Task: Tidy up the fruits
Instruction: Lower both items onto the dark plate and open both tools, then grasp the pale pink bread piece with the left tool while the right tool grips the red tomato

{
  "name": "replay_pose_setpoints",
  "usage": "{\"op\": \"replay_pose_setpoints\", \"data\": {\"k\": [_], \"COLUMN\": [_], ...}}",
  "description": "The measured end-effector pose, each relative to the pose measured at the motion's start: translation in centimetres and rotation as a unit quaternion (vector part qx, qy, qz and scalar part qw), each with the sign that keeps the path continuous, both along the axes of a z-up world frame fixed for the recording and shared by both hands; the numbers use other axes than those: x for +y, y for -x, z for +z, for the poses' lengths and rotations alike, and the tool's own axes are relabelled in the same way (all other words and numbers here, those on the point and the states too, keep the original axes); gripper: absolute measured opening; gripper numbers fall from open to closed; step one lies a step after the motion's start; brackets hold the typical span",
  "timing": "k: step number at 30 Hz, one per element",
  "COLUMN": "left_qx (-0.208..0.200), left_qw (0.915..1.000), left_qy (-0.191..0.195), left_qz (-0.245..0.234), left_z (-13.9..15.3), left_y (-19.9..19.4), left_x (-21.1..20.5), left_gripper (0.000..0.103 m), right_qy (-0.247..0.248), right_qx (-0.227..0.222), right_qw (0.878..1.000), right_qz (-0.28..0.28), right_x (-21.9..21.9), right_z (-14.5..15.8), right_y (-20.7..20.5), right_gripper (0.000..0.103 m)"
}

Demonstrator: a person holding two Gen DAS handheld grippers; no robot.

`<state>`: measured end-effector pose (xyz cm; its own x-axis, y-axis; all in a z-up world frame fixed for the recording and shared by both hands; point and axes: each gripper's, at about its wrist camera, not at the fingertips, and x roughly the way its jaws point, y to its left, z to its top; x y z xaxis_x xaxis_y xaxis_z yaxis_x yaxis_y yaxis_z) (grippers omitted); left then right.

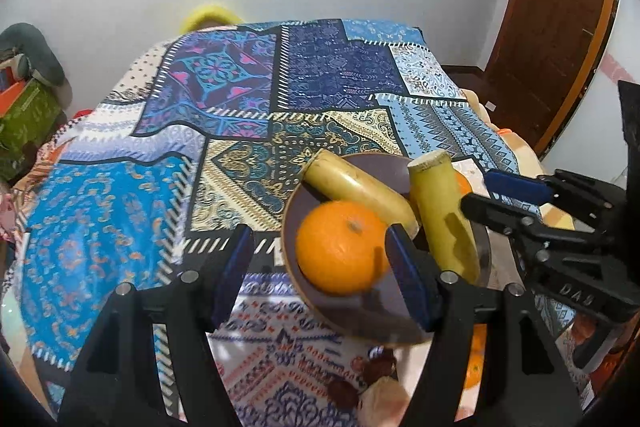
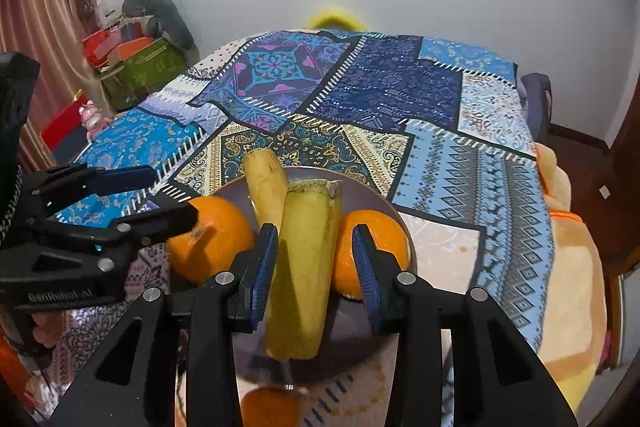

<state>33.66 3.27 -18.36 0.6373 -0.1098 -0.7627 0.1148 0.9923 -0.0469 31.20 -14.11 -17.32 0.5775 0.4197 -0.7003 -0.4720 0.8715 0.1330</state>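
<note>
Taking the brown plate (image 2: 372, 203) as landmark and going left to right: the left gripper (image 1: 320, 259) hangs over the plate's left side, beside an orange (image 1: 340, 247) lying on it. Further right, one banana (image 1: 356, 187) rests across the plate, and the right gripper (image 2: 316, 263) holds a second banana (image 2: 304, 267) above the middle. A second orange (image 2: 372, 251) sits right of that.

To land it well, lower the held banana alongside the resting one — low before letting go (the fruit would likely roll).

The left jaws stand half apart, empty; the right jaws appear clamped on the banana.
</note>
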Motion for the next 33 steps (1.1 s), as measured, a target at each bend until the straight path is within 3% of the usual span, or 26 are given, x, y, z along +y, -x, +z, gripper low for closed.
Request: {"op": "replay_pose_setpoints", "data": {"k": [15, 24, 33], "left_qx": [0.014, 0.057, 0.119], "left_qw": [0.9998, 0.9983, 0.9929], "left_qy": [0.006, -0.004, 0.006], "left_qz": [0.014, 0.011, 0.012], "left_z": [2.3, -0.2, -4.4], "left_y": [8.0, 11.7, 12.1], "left_x": [0.2, -1.6, -3.4], "left_gripper": [0.068, 0.073, 0.073], "right_qy": [0.007, 0.015, 0.027], "right_qx": [-0.021, -0.024, -0.005], "right_qw": [1.0, 0.999, 0.999], "right_qz": [-0.02, -0.022, -0.018], "right_x": [-2.7, -4.0, -4.3], "right_z": [3.3, 3.4, 1.1], "right_y": [7.0, 10.3, 12.0], "right_gripper": [0.036, 0.047, 0.053]}}
